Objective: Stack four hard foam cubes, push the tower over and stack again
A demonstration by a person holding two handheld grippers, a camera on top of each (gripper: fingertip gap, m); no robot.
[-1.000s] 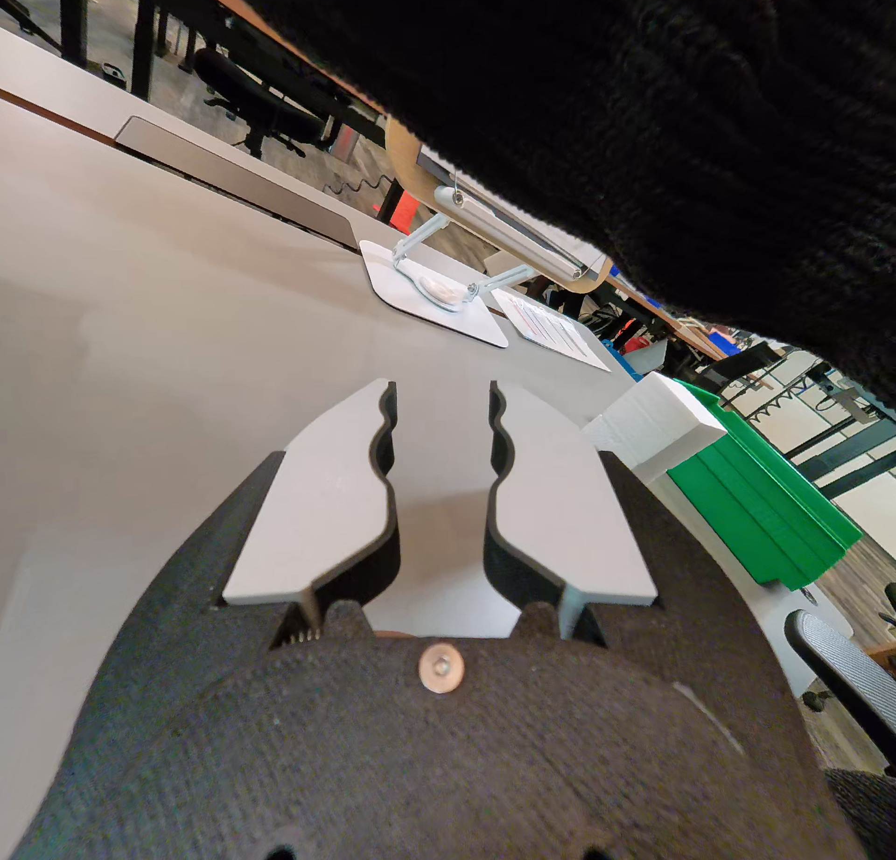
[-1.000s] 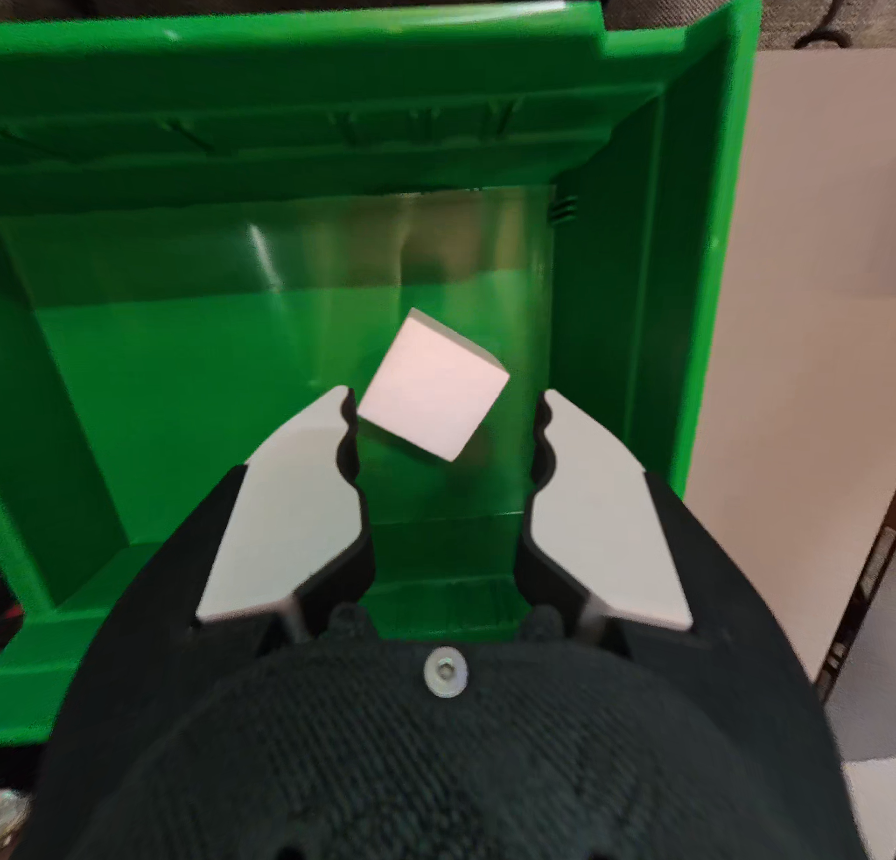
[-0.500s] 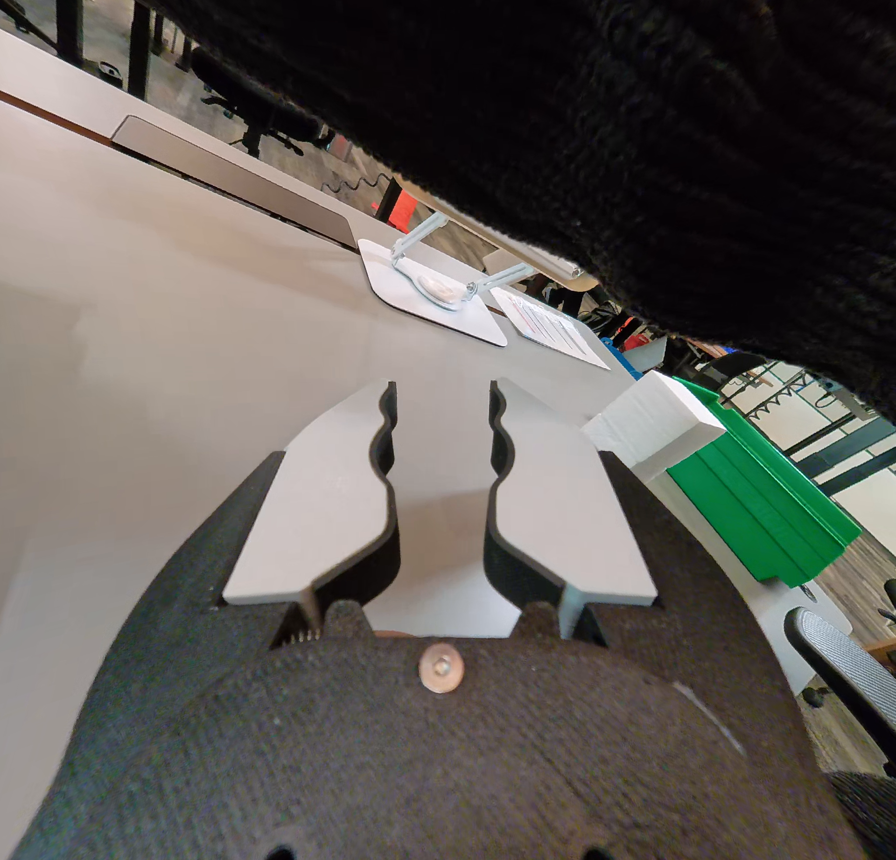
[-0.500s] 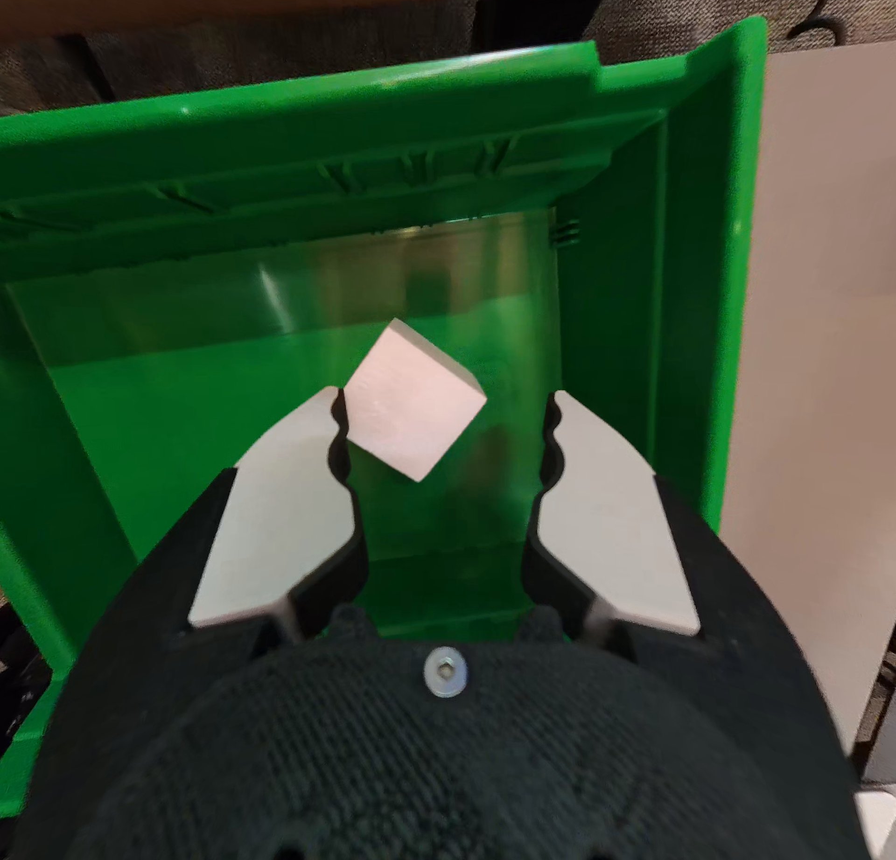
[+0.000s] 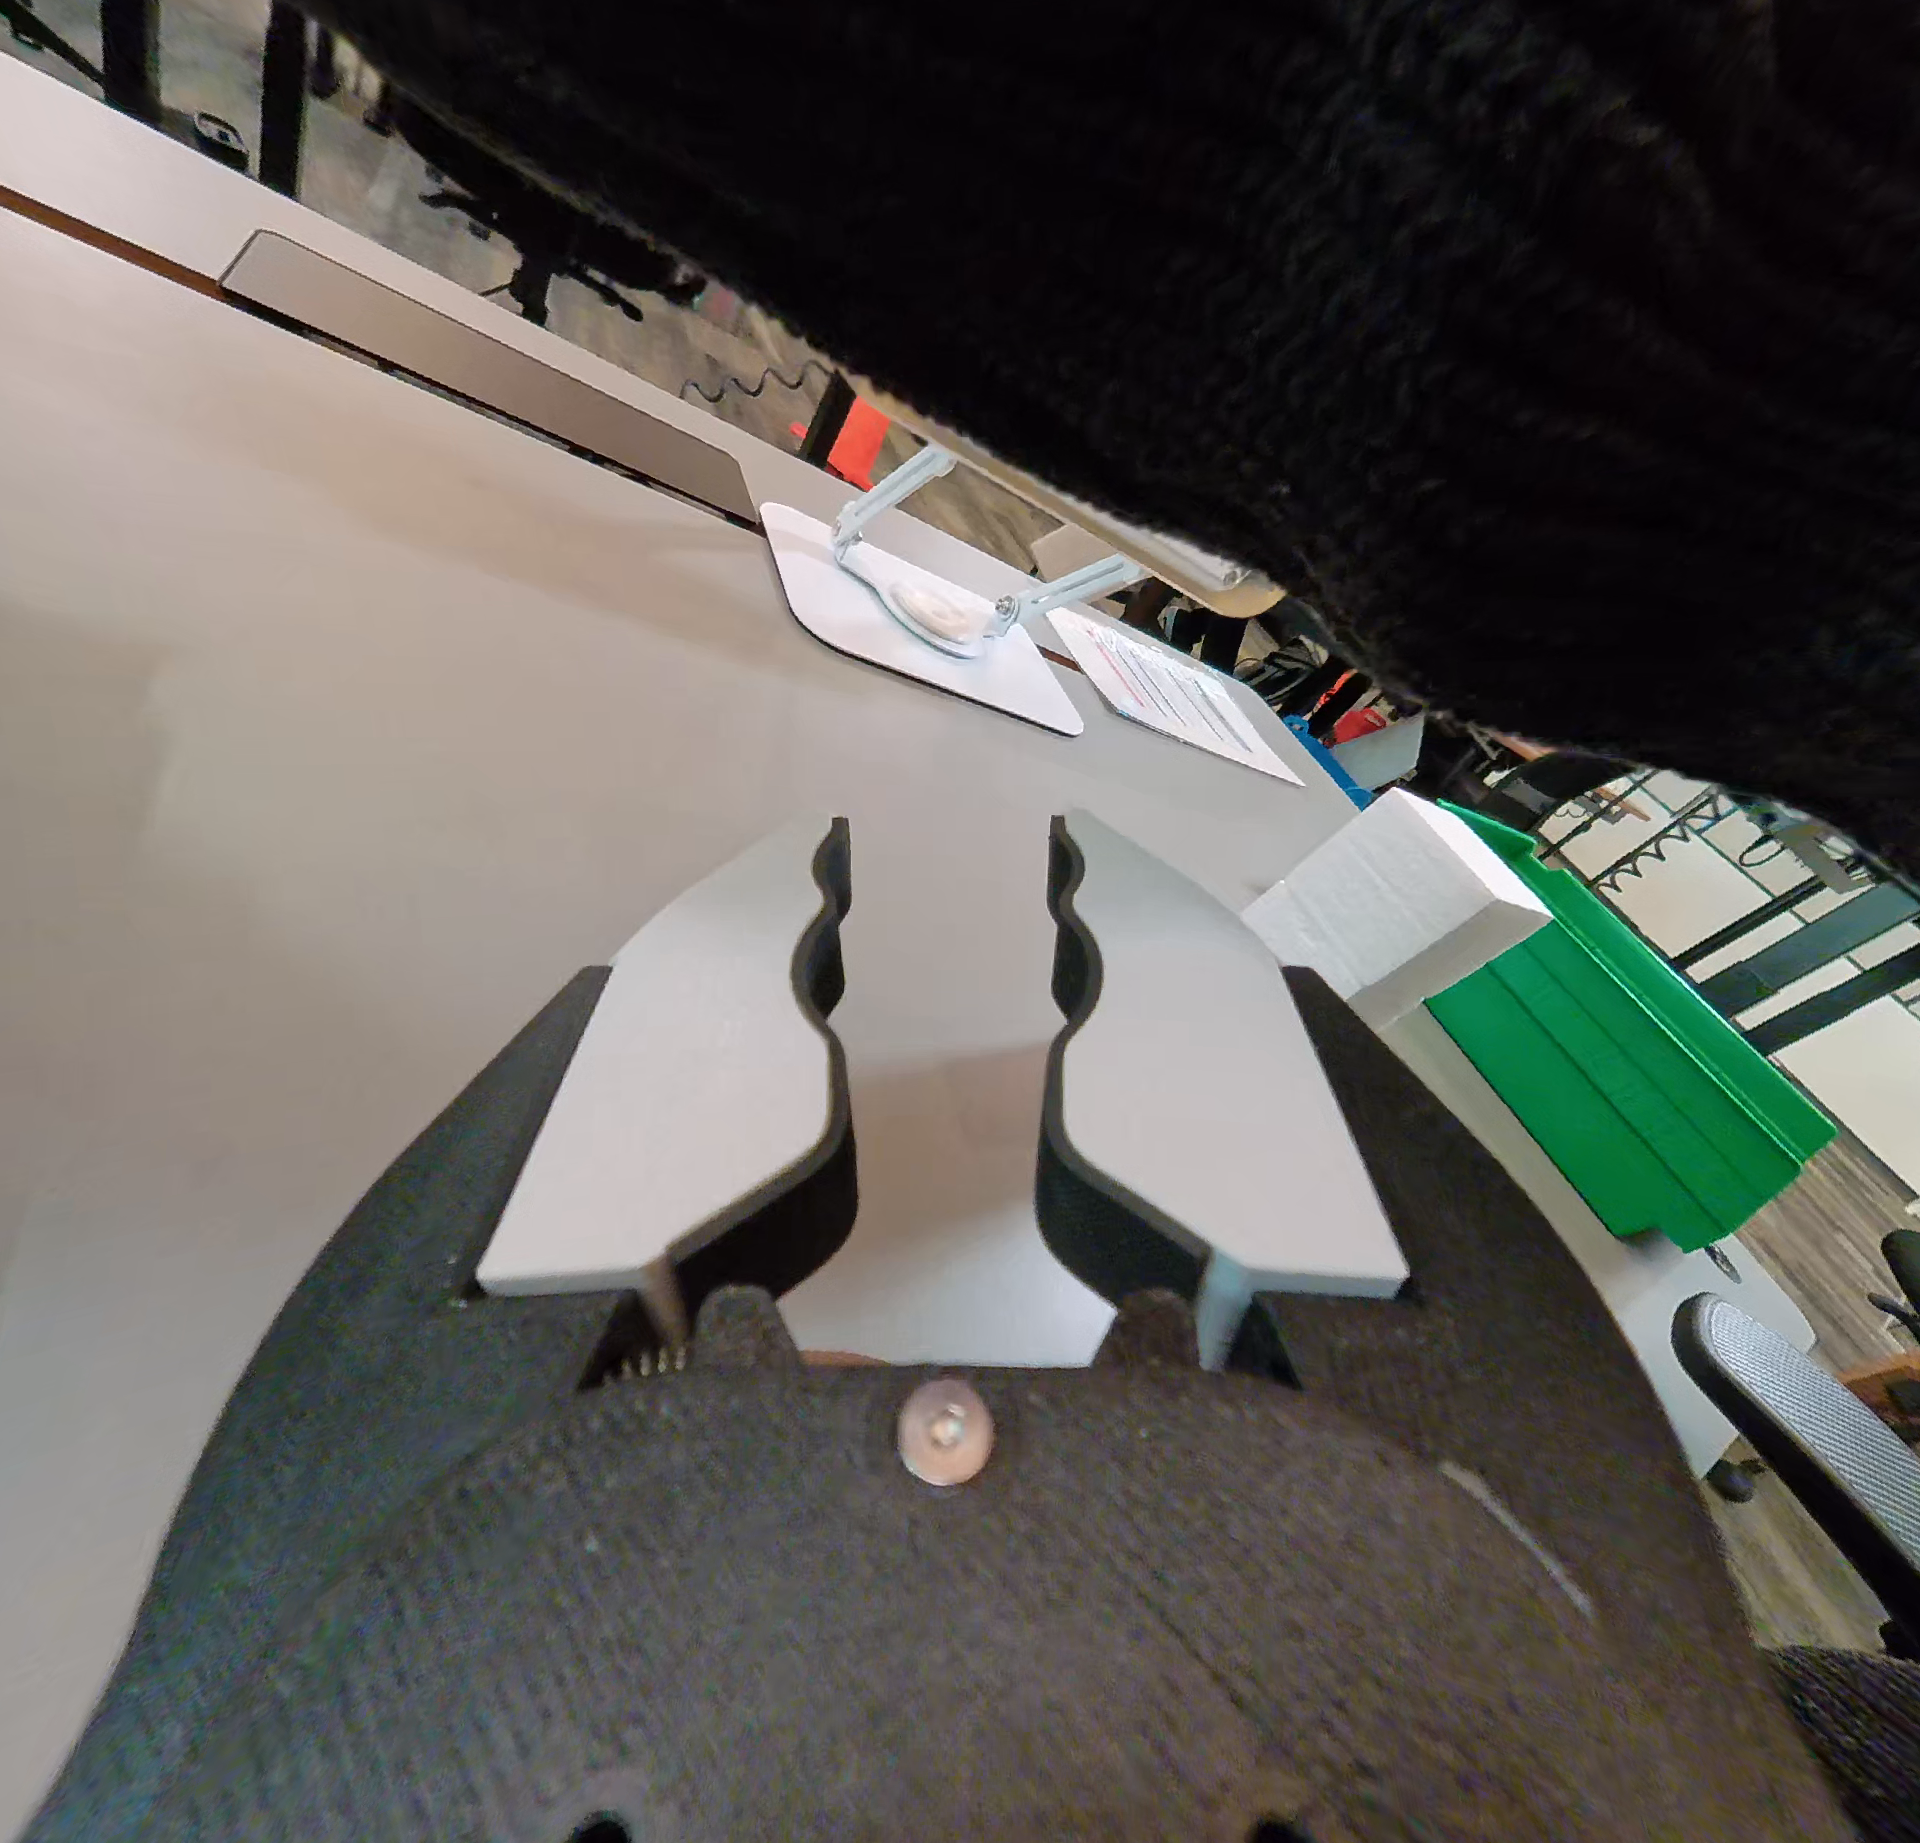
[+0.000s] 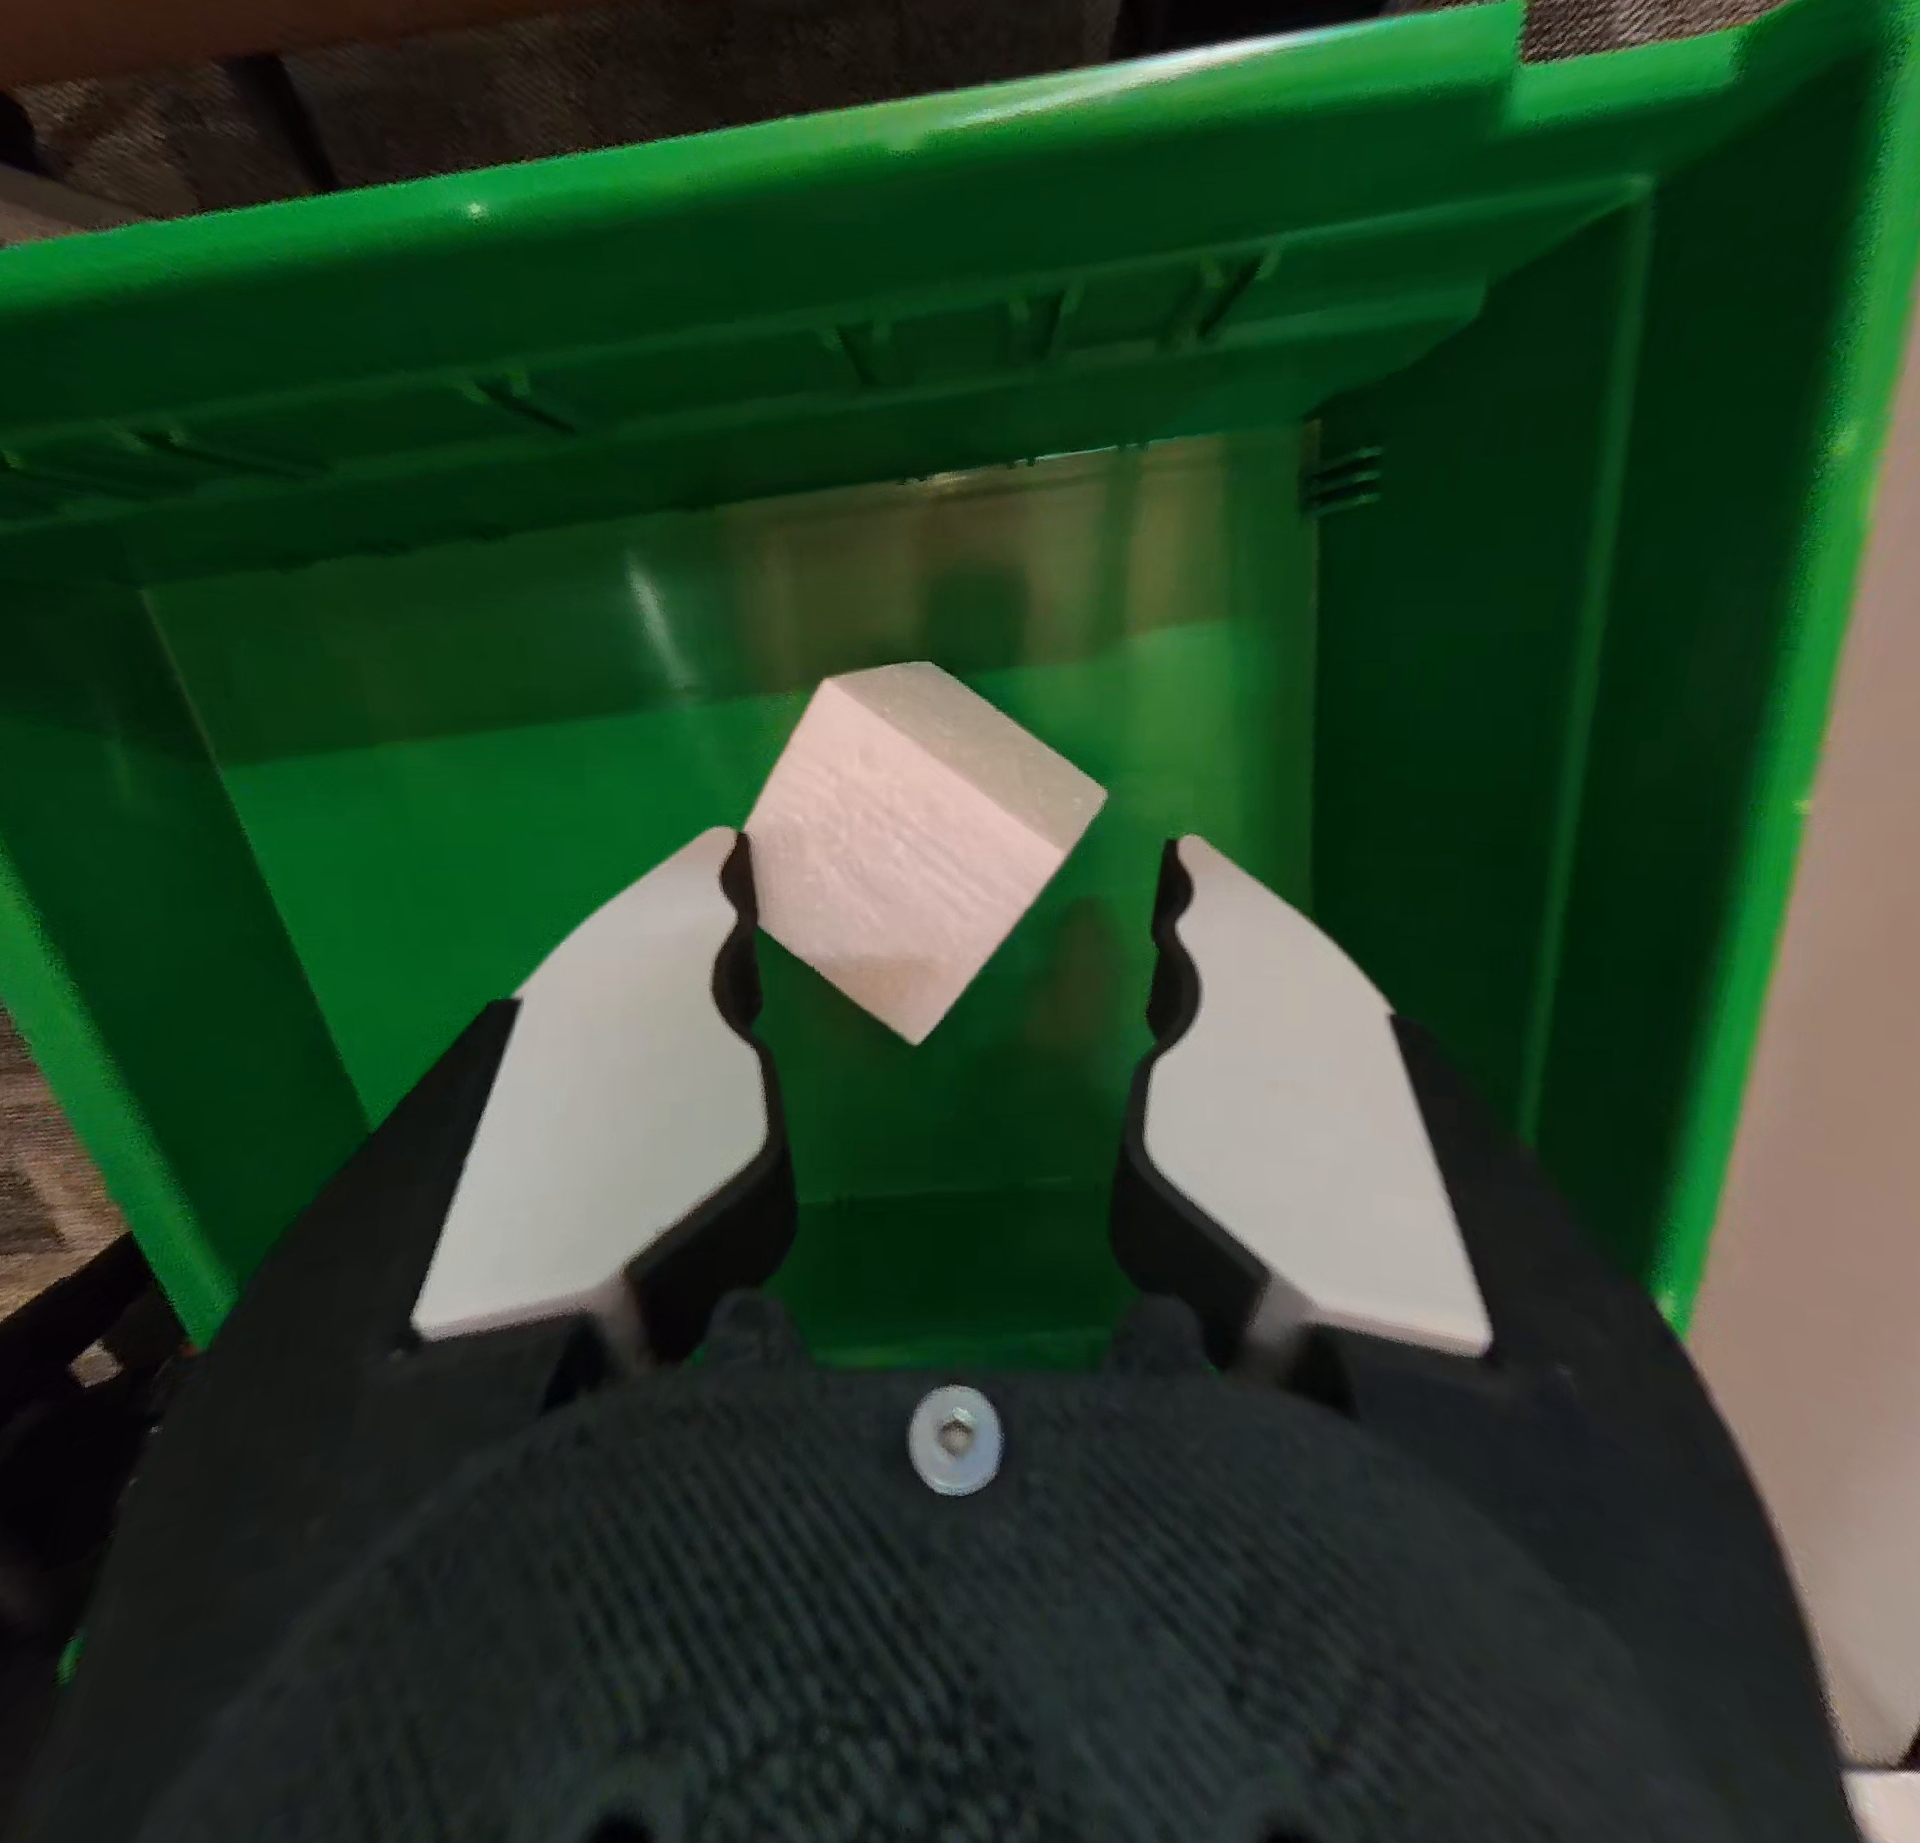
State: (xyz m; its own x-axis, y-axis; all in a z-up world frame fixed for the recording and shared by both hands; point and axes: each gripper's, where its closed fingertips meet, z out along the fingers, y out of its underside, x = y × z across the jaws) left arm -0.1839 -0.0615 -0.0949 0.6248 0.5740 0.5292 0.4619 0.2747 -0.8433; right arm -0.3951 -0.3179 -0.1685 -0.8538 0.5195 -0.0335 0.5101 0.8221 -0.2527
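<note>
In the right wrist view a white foam cube (image 6: 920, 843) lies turned corner-on on the floor of a green bin (image 6: 727, 266). My right gripper (image 6: 951, 858) is open over the bin, its fingertips on either side of the cube, the left tip close to the cube's edge. In the left wrist view my left gripper (image 5: 945, 843) is open and empty, low over the white table (image 5: 312, 754). Another white foam cube (image 5: 1387, 910) stands on the table to its right, next to the green bin (image 5: 1621, 1055).
A dark knitted sleeve (image 5: 1247, 287) fills the top of the left wrist view. A white stand base (image 5: 914, 619) and a printed sheet (image 5: 1174, 692) lie at the table's far side. A grey chair (image 5: 1808, 1419) stands past the table's right edge. The left gripper's tips are roughly 35 cm from the right gripper's. To reach the white foam cube (image 5: 1387, 910) in a straight line is about 15 cm for my left fingers, about 50 cm for my right.
My right gripper has moved deeper into the bin and to the right, so the cube sits between its tips. The sleeve has come lower across the left wrist view. The left gripper has stayed put.
</note>
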